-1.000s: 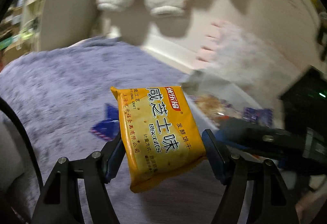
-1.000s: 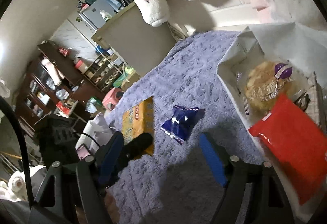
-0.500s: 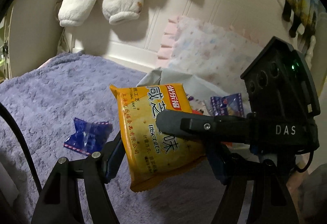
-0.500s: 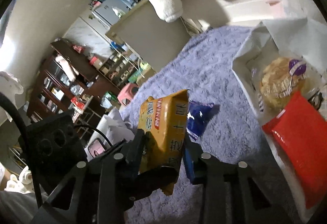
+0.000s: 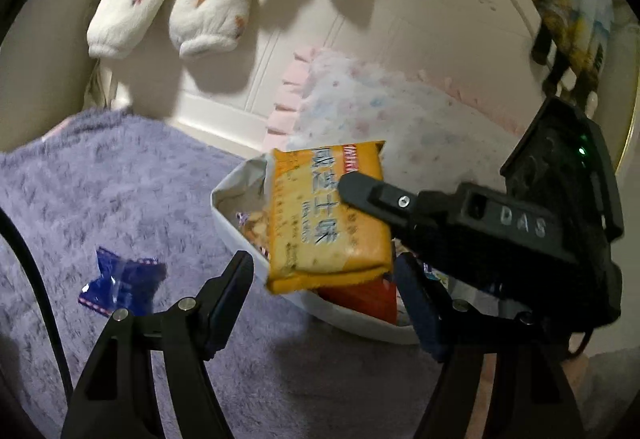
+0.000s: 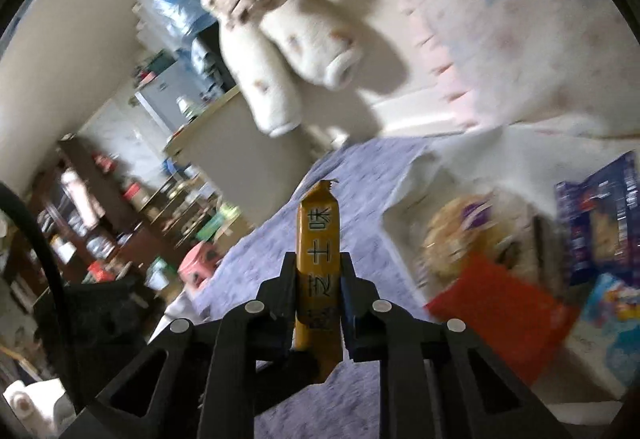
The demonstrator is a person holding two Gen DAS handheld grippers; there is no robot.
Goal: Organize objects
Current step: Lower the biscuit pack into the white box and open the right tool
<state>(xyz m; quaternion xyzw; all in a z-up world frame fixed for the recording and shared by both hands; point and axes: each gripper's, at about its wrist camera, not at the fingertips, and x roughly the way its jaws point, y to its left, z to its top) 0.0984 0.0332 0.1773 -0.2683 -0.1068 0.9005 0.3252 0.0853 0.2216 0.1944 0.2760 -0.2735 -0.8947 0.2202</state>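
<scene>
An orange biscuit pack (image 5: 320, 223) hangs over the near rim of a white bin (image 5: 224, 207). My right gripper (image 6: 318, 267) is closing tight on the biscuit pack (image 6: 318, 227), with pads pressed on both flat faces. In the left wrist view the right gripper (image 5: 360, 195) reaches in from the right, one black finger lying across the pack's front. My left gripper (image 5: 324, 267) stands open just below and short of the pack, with nothing between its fingers. A small blue packet (image 5: 122, 285) lies on the purple blanket (image 5: 100, 199) to the left.
The bin holds a red pack (image 6: 500, 315), a round bread in clear wrap (image 6: 460, 235) and a blue box (image 6: 600, 223). A flowered pillow (image 5: 400, 119) and white headboard (image 5: 360, 19) stand behind it. Cream sleeves (image 5: 160, 3) hang above. Cluttered shelves (image 6: 100, 219) lie far left.
The biscuit pack left my left gripper's fingers. My right gripper shut on it and carried it up and away, over the bin's rim. The blue packet has not moved.
</scene>
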